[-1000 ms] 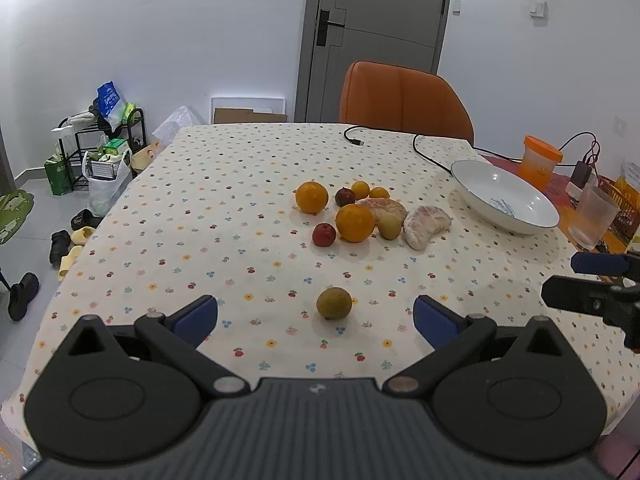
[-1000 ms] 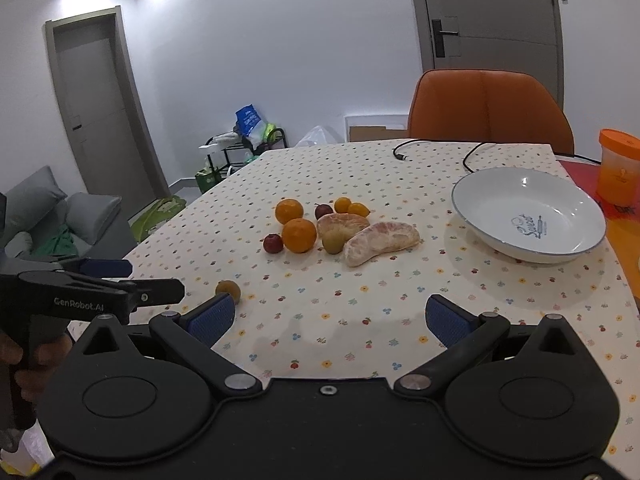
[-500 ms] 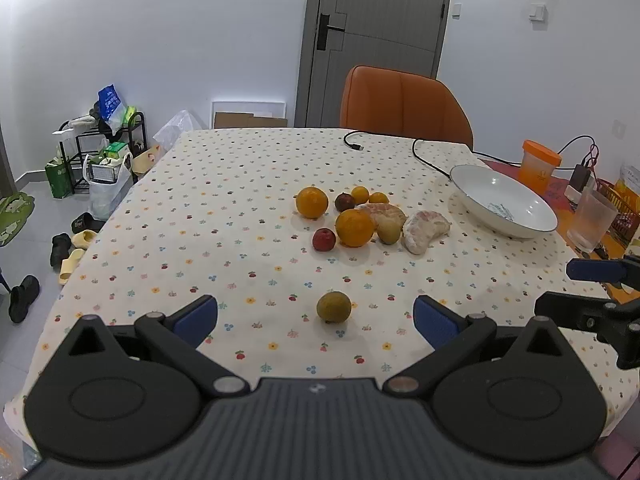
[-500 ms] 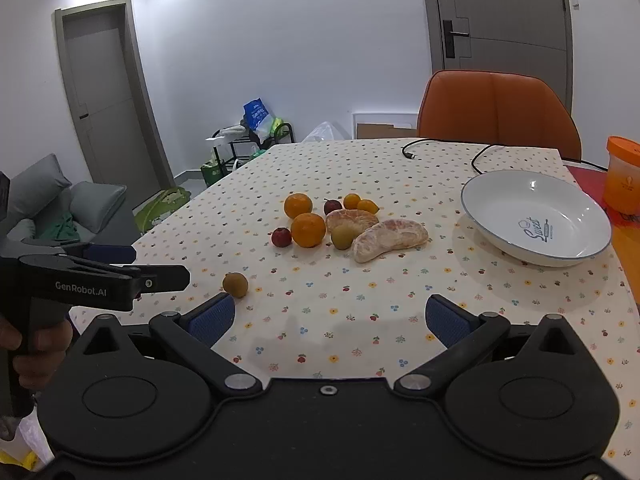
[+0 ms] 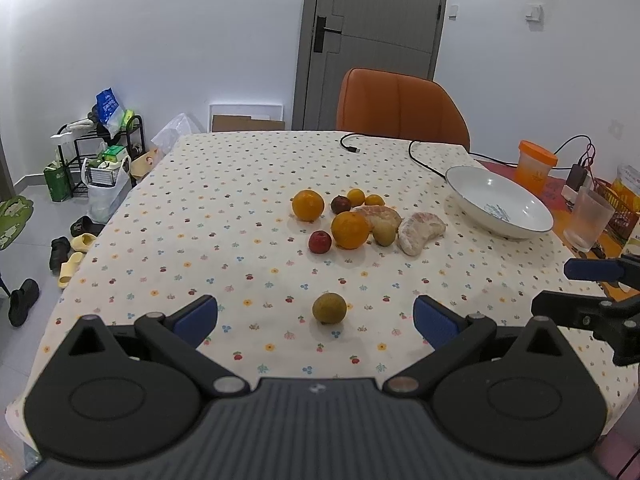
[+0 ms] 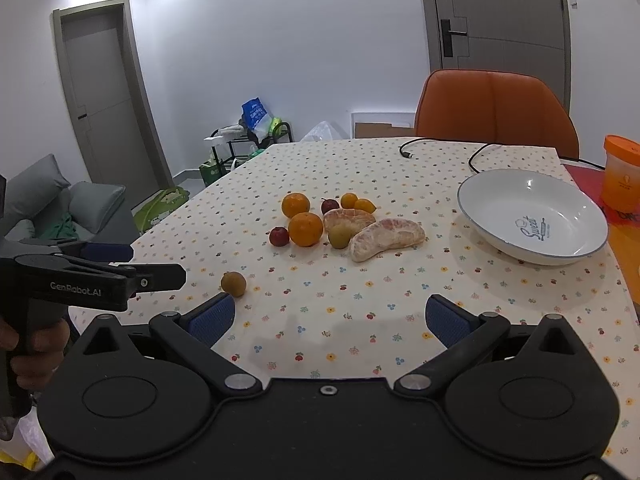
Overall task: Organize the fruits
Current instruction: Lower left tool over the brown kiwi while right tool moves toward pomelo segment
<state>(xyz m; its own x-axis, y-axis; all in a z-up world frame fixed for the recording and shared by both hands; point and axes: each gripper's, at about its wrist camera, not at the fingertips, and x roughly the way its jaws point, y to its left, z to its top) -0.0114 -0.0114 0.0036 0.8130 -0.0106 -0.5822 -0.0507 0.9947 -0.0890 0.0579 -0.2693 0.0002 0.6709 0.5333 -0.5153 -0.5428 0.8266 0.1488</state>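
On the dotted tablecloth [image 5: 208,208] nothing has shifted since a second ago; only your viewpoints differ, both cameras pulled back and up a little, so the table edge sits higher in each view. White bowl [image 6: 532,216] stays empty at the right, well apart from the fruit. Two peeled pomelo segments [image 6: 386,238] lie touching the cluster mid-table, same as before. Two oranges [image 5: 349,230], a brownish-green fruit [image 5: 384,234] against the segments, two red plums [image 5: 320,241] and two small kumquats [image 5: 364,198] behind keep their spots. Lone brown-green fruit [image 5: 329,308] sits apart near the front edge, centred between your left fingers. Your left gripper [image 5: 316,318] is spread wide, holding nothing, just short of that fruit. Your right gripper [image 6: 328,318] is also spread wide and empty over bare cloth, hovering as before.
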